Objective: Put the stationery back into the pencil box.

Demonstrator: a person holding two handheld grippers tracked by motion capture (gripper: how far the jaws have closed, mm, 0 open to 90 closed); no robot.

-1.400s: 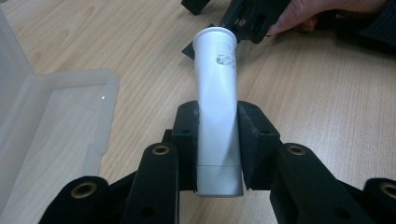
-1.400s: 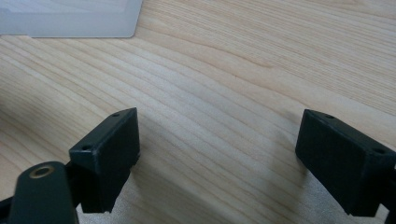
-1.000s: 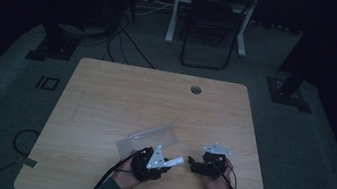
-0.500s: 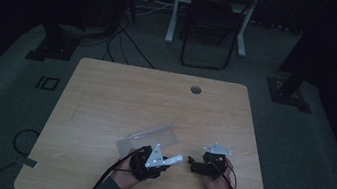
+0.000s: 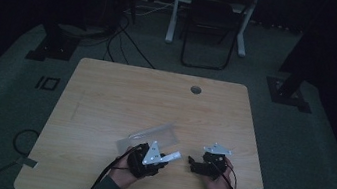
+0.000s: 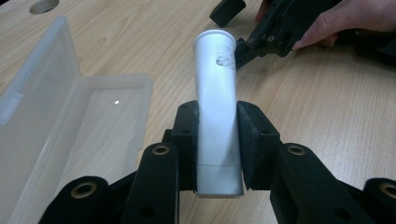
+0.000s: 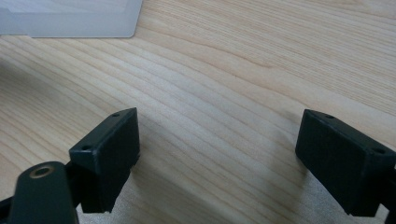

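So my left gripper (image 6: pixel 217 140) has its pads clamped on both sides of a white tube (image 6: pixel 215 107), near its flat crimped end, with the round cap end sticking out toward the top middle of the left gripper view. I'd guess the low grip is so the long end is free to go into something or get passed over. The tube looks like smooth matte plastic, cylindrical and tapering flat at the bottom, with a bit of small print near the cap.

Just left of it, filling the left side of that frame, is a clear plastic case (image 6: pixel 70 121) lying open, frosted and boxy with rounded corners, lid hinged back. Probably where the tube belongs.

My right gripper (image 7: pixel 219 158) is wide open with nothing between the jaws, just hovering low over the table (image 7: pixel 224 70), pale wood grain laminate. In the high view it sits lower right (image 5: pixel 196 163), pointing toward the tube, and looks ready to help.
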